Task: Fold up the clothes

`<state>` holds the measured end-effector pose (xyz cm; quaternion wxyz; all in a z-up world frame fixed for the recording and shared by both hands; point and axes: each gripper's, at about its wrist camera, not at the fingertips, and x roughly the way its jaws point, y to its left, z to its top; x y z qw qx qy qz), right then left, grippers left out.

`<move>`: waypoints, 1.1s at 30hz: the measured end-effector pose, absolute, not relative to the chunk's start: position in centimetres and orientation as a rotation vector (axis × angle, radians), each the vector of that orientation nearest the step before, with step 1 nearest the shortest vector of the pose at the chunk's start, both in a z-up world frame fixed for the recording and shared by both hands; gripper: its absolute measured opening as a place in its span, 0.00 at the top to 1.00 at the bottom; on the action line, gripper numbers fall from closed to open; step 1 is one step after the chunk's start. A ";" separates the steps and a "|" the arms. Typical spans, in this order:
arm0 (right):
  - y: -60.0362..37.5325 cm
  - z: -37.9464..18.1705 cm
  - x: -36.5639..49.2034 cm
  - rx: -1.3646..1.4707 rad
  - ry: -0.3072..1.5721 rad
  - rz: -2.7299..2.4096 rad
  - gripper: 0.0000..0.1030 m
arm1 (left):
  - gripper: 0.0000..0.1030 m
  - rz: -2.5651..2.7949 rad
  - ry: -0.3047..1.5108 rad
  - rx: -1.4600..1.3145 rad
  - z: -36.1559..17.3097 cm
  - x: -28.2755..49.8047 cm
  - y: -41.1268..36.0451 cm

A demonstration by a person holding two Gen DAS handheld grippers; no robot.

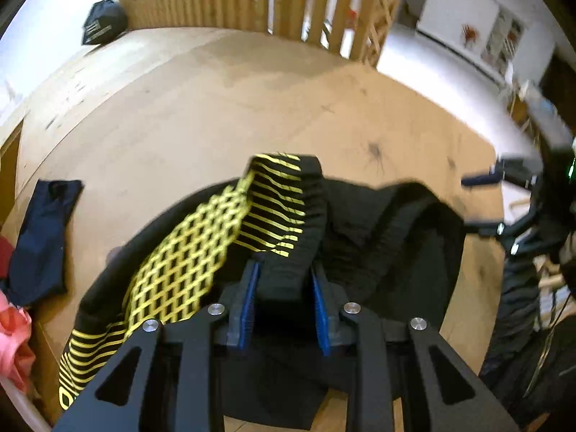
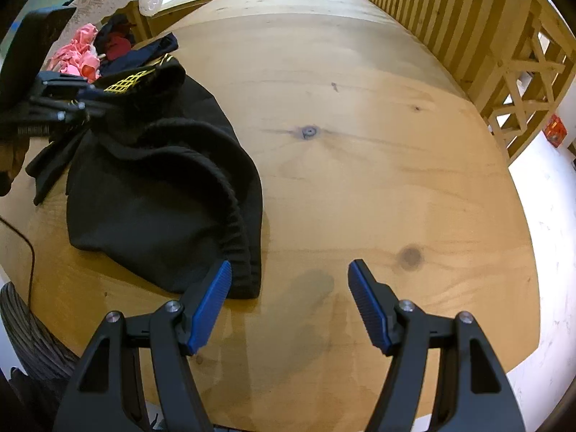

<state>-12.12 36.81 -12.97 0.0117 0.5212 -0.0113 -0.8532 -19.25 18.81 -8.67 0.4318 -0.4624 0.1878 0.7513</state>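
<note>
A black garment with a yellow grid pattern (image 1: 201, 252) lies bunched on the wooden table (image 1: 216, 108). My left gripper (image 1: 284, 270) is shut on its elastic waistband, which stands up between the blue pads. In the right wrist view the same garment (image 2: 154, 194) lies at the left, with the left gripper (image 2: 86, 102) holding its far end. My right gripper (image 2: 289, 270) is open and empty, low over the table just right of the garment's near corner. It also shows at the right edge of the left wrist view (image 1: 482, 201).
A dark navy cloth (image 1: 39, 241) lies at the table's left edge beside pink and red clothes (image 2: 79, 57). A black bag (image 1: 102, 23) sits at the far end. A wooden slatted railing (image 2: 450, 25) runs along the far side. A cable (image 2: 25, 241) trails at the left.
</note>
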 end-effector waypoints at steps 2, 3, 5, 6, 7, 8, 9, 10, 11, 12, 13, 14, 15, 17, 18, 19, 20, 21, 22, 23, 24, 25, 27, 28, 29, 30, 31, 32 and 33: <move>36.5 -13.1 -12.1 1.620 -0.052 -2.650 0.35 | 0.76 1.892 0.404 -1.151 -7.9 -19.9 17.7; 36.3 -13.3 -12.2 1.618 -0.059 -2.644 0.35 | 0.78 1.901 0.386 -1.148 -7.6 -20.1 17.3; 36.0 -13.5 -12.3 1.618 -0.070 -2.632 0.35 | 0.79 1.916 0.361 -1.141 -7.1 -20.5 16.7; 35.8 -13.8 -12.4 1.624 -0.071 -2.625 0.35 | 0.79 1.923 0.356 -1.138 -6.9 -20.7 16.5; 35.5 -13.9 -12.5 1.624 -0.062 -2.628 0.31 | 0.79 1.929 0.351 -1.135 -6.6 -20.8 16.3; 35.2 -14.0 -12.6 1.620 -0.044 -2.638 0.31 | 0.79 1.936 0.346 -1.131 -6.4 -20.9 16.1; 34.9 -14.0 -12.7 1.615 -0.027 -2.648 0.30 | 0.79 1.938 0.344 -1.130 -6.4 -21.0 16.0; 34.7 -14.1 -12.8 1.606 -0.019 -2.653 0.30 | 0.79 1.940 0.342 -1.129 -6.4 -21.1 16.0; 34.5 -14.1 -12.8 1.593 -0.018 -2.654 0.30 | 0.79 1.942 0.340 -1.128 -6.4 -21.2 16.0; 34.2 -14.1 -12.9 1.581 -0.017 -2.655 0.30 | 0.79 1.944 0.339 -1.127 -6.4 -21.3 16.0; 34.0 -14.1 -12.9 1.568 -0.016 -2.656 0.30 | 0.79 1.946 0.335 -1.123 -6.1 -21.2 15.6; 33.8 -14.1 -12.9 1.559 -0.006 -2.653 0.30 | 0.79 1.948 0.332 -1.120 -5.9 -21.1 15.0; 33.5 -14.1 -12.9 1.553 0.012 -2.645 0.30 | 0.79 1.948 0.327 -1.119 -6.1 -21.2 15.2; 32.8 -14.0 -13.1 1.532 0.021 -2.616 0.31 | 0.79 1.953 0.310 -1.121 -6.4 -21.3 15.0; 32.7 -13.9 -13.3 1.506 0.000 -2.598 0.36 | 0.79 1.955 0.296 -1.123 -6.4 -21.5 14.8; 32.8 -13.6 -13.5 1.475 -0.028 -2.579 0.60 | 0.79 1.959 0.284 -1.121 -6.4 -21.4 14.6; 32.8 -13.5 -13.7 1.452 -0.048 -2.567 0.78 | 0.79 1.963 0.274 -1.119 -6.3 -21.4 14.4; 32.9 -13.2 -14.0 1.435 -0.058 -2.569 0.92 | 0.80 1.972 0.260 -1.115 -6.2 -21.3 14.1; 33.0 -12.9 -14.2 1.412 -0.059 -2.586 0.92 | 0.80 1.984 0.241 -1.105 -5.9 -21.4 13.6; 33.0 -12.4 -14.4 1.387 -0.052 -2.605 0.92 | 0.80 1.997 0.221 -1.093 -5.6 -21.4 13.2; 33.1 -11.8 -14.6 1.362 -0.044 -2.618 0.92 | 0.80 2.010 0.194 -1.081 -5.1 -21.5 12.6; 33.0 -10.9 -14.7 1.330 -0.028 -2.633 0.92 | 0.80 2.023 0.166 -1.068 -4.6 -21.7 12.0; 32.9 -8.5 -15.0 1.254 0.026 -2.676 0.92 | 0.81 2.052 0.112 -1.042 -3.4 -22.0 10.7; 32.7 -7.0 -15.1 1.212 0.069 -2.702 0.92 | 0.82 2.074 0.079 -1.025 -2.6 -22.2 9.9; 32.4 -5.3 -15.3 1.170 0.115 -2.725 0.92 | 0.82 2.094 0.042 -1.004 -1.7 -22.3 9.0; 32.2 -3.7 -15.5 1.127 0.160 -2.747 0.92 | 0.86 2.113 0.004 -0.982 -0.8 -22.4 8.2; 31.9 -1.8 -15.9 1.082 0.211 -2.772 0.92 | 0.96 2.131 -0.034 -0.959 0.1 -22.6 7.3; 31.6 0.0 -16.3 1.043 0.263 -2.798 0.92 | 0.98 2.159 -0.081 -0.927 1.3 -22.6 6.2; 31.3 1.8 -16.7 1.005 0.314 -2.819 0.92 | 0.98 2.176 -0.115 -0.902 2.2 -22.8 5.4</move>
